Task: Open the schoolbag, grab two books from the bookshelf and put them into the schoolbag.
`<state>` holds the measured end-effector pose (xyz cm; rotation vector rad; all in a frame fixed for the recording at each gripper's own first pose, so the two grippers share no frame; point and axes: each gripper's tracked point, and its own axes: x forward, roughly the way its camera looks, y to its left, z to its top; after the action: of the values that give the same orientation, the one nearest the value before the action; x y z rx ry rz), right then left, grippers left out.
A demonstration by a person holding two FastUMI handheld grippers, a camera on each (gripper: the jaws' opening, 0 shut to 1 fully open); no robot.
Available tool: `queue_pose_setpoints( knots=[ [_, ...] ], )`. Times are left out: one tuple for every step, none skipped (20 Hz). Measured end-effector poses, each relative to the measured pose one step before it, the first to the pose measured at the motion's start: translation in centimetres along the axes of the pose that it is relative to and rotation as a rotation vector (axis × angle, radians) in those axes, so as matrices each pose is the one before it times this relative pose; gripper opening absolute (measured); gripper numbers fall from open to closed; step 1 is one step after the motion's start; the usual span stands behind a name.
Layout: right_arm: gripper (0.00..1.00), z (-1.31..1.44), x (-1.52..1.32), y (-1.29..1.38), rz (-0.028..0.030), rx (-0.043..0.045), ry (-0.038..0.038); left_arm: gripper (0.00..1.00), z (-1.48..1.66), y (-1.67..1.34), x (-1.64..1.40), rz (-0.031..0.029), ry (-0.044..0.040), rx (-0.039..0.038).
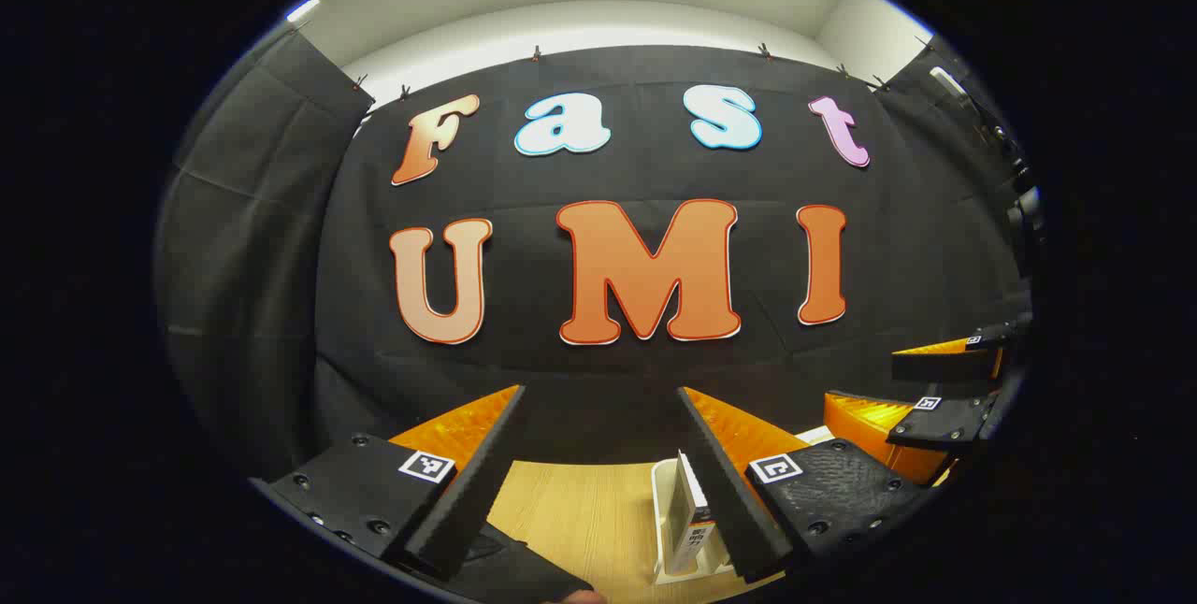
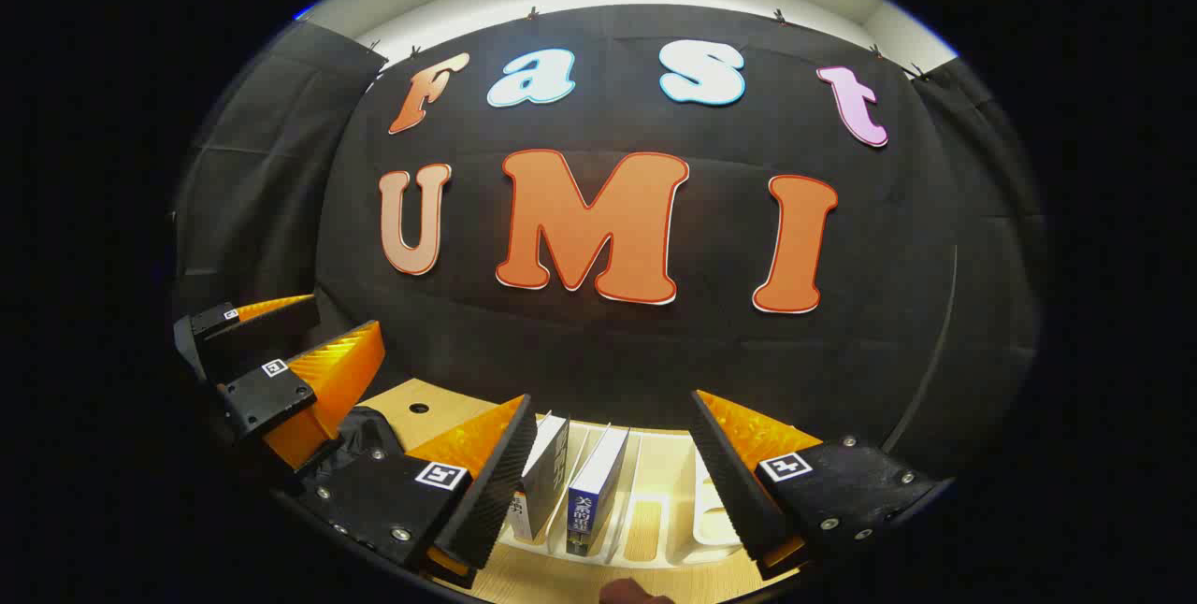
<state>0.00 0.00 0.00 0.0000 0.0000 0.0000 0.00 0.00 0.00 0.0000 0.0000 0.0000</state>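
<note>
In the right gripper view my right gripper [image 2: 612,396] is open, held above a white slotted bookshelf [image 2: 655,501] on the wooden table. Two books stand in its left slots: a dark one [image 2: 547,478] by my left finger and a blue-spined one [image 2: 594,492] beside it. The black schoolbag [image 2: 360,426] lies left of the shelf, under my left gripper [image 2: 346,312]. In the left gripper view my left gripper [image 1: 600,391] is open and empty. Below it I see the shelf's end [image 1: 666,515] with a book [image 1: 694,520], and the schoolbag's black fabric [image 1: 496,571] at the bottom left. The right gripper [image 1: 860,378] hangs open at the right.
The table top [image 1: 570,510] is light wood with a small round hole [image 2: 418,408] near the bag. Black cloth walls close the booth behind and at both sides. The shelf's right slots [image 2: 715,510] hold nothing. A fingertip [image 2: 636,593] shows at the bottom edge.
</note>
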Motion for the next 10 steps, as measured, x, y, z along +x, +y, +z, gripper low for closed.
queue_pose_setpoints(
  knots=[
    [0.98, -0.027, -0.058, 0.033, 0.00074, 0.00276, -0.00253, 0.99, 0.061, 0.0, 0.016, 0.00127, 0.00049, -0.00182],
    [0.98, -0.044, 0.004, -0.018, -0.00042, 0.00009, -0.00043, 0.99, -0.08, -0.067, 0.024, -0.00026, 0.00208, -0.00106],
    [0.98, -0.067, -0.11, 0.047, 0.00178, -0.00077, 0.00039, 0.99, 0.014, -0.01, -0.093, -0.00039, 0.00194, -0.00041],
    [0.98, 0.137, -0.029, -0.037, -0.00098, -0.00296, -0.00462, 0.99, -0.078, -0.107, 0.048, -0.00113, 0.00082, 0.00231],
    [0.98, 0.15, -0.068, -0.009, 0.0022, -0.0023, -0.00871, 0.99, 0.074, 0.065, -0.006, -0.00056, -0.00073, 0.00406],
    [0.98, 0.292, 0.025, 0.125, 0.00056, -0.00038, -0.0102, 1.0, -0.077, -0.042, -0.008, 0.00144, -0.00027, 0.00386],
    [0.98, 0.122, -0.069, -0.074, 0.00163, 0.00281, -0.01048, 0.99, 0.043, 0.072, -0.048, -0.00096, 0.00031, 0.00114],
    [0.98, 0.203, 0.018, 0.167, 0.00902, 0.00609, -0.01424, 1.0, -0.088, -0.047, -0.012, -0.00087, 0.00104, 0.00369],
    [0.98, 0.381, -0.007, 0.154, 0.00252, 0.00504, -0.01534, 1.0, 0.073, 0.06, -0.028, 0.00204, -0.0007, 0.00401],
    [0.98, 0.223, 0.111, -0.021, 0.00277, 0.00241, -0.01155, 1.0, -0.004, 0.105, -0.024, -0.00012, -0.00246, 0.00315]
  ],
)
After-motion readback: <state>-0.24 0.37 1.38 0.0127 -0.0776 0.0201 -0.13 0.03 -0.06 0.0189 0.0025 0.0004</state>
